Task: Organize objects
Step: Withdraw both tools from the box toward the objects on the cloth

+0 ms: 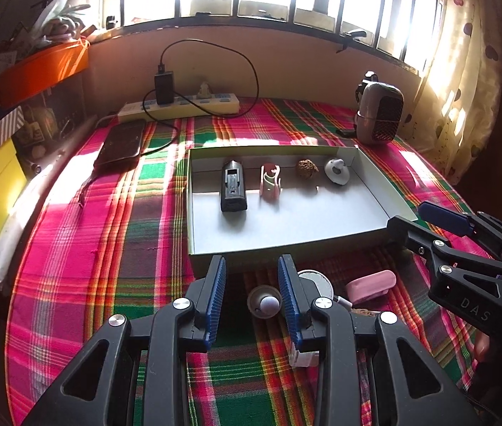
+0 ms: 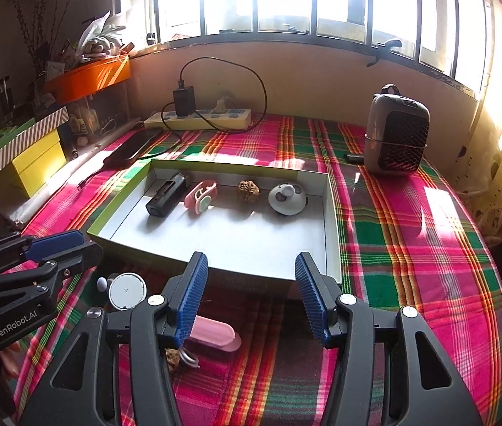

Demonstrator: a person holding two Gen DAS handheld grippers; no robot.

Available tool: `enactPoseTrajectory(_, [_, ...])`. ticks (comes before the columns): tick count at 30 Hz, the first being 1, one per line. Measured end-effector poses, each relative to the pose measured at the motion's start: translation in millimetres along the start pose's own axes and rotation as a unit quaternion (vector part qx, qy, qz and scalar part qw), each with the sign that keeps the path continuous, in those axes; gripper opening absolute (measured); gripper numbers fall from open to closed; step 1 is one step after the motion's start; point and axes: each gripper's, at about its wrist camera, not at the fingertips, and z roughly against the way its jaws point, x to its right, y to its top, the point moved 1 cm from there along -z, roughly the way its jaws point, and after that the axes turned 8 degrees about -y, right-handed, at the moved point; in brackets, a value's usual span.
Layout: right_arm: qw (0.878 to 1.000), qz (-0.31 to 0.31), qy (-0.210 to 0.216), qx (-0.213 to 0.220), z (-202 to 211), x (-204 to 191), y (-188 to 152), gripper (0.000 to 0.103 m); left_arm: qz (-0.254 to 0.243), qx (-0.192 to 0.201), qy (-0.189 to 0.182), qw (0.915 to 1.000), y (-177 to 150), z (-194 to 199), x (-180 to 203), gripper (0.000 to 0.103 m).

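Your left tongs [image 1: 251, 284] stand apart with nothing clamped, hovering over the plaid-covered counter [image 1: 109, 248] just in front of the shallow box [image 1: 286, 227]; between their blue pads [image 1: 215, 294] you can see a small round dish with a pale ball [image 1: 264, 305] resting on the cloth, not touched by either pad. Just to its right lie a white round disc [image 1: 316, 280] (partly hidden behind the right pad) and a pink oblong case [image 1: 369, 285]. Your right tongs [image 2: 251, 291] are also apart and empty, held over the near edge of the same box, with the pink case [image 2: 215, 337] low beside their left pad. Inside the box, four things sit in a row along the far wall: a black rectangular gadget [image 1: 233, 186], a pink clip-like piece [image 1: 270, 181], a brown walnut [image 1: 307, 168] and a white rounded item [image 1: 336, 170], all apart from one another. Beyond the box, a dark phone [image 1: 121, 143] lies near a power strip [image 1: 180, 106] with a black charger plugged in, and a small heater [image 1: 380, 113] stands at the far right by the curtain.
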Motion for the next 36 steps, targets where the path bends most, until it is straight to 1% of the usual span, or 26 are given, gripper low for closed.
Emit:
enactPoseTrajectory(4, [1.0, -0.006, 0.005, 0.001, 4.6, 4.0, -8.5, 0.053, 0.012, -0.008, -0.003, 0.9999, -13.1, 2.6, -7.8, 0.029])
enactPoseTrajectory(7, [1.0, -0.011, 0.013, -0.001, 7.0, 6.3, -13.5, 0.053, 0.023, -0.016, -0.025, 0.9993, -21.1, 2.5, -10.0, 0.029])
enactPoseTrajectory(9, [1.0, -0.009, 0.014, -0.003, 7.5, 6.2, -17.5, 0.053, 0.022, -0.019, -0.038, 0.9988, -26.4, 2.6, -8.8, 0.029])
enactPoseTrajectory(13, [1.0, -0.009, 0.019, -0.008, 9.3, 6.4, -25.1, 0.053, 0.022, -0.028, -0.053, 0.998, -33.4, 0.6, -4.2, 0.03])
enactPoseTrajectory(16, [1.0, -0.013, 0.022, -0.009, 10.9, 8.5, -28.8, 0.053, 0.017, -0.031, -0.067, 0.9971, -37.7, 1.0, 1.7, 0.032])
enactPoseTrajectory(19, [1.0, -0.015, 0.024, -0.01, 12.8, 9.9, -32.6, 0.053, 0.008, -0.029, -0.067, 0.9973, -39.6, 1.3, 6.7, 0.035])
enactPoseTrajectory(26, [0.999, -0.018, 0.024, -0.012, 15.9, 14.1, -38.5, 0.053, 0.001, -0.031, -0.078, 0.9965, -40.9, 0.2, 15.4, 0.035])
enactPoseTrajectory(28, [0.999, -0.021, 0.023, -0.013, 16.1, 15.9, -39.8, 0.053, -0.001, -0.038, -0.082, 0.9959, -42.3, -2.2, 16.7, 0.035])
enactPoseTrajectory(33, [0.999, -0.021, 0.025, -0.014, 16.7, 16.8, -41.6, 0.053, -0.004, -0.05, -0.076, 0.9959, -45.7, -8.0, 18.3, 0.035])
enactPoseTrajectory(36, [0.999, -0.018, 0.025, -0.014, 17.2, 15.3, -42.3, 0.053, 0.004, -0.054, -0.073, 0.9959, -46.3, -11.8, 15.2, 0.035])
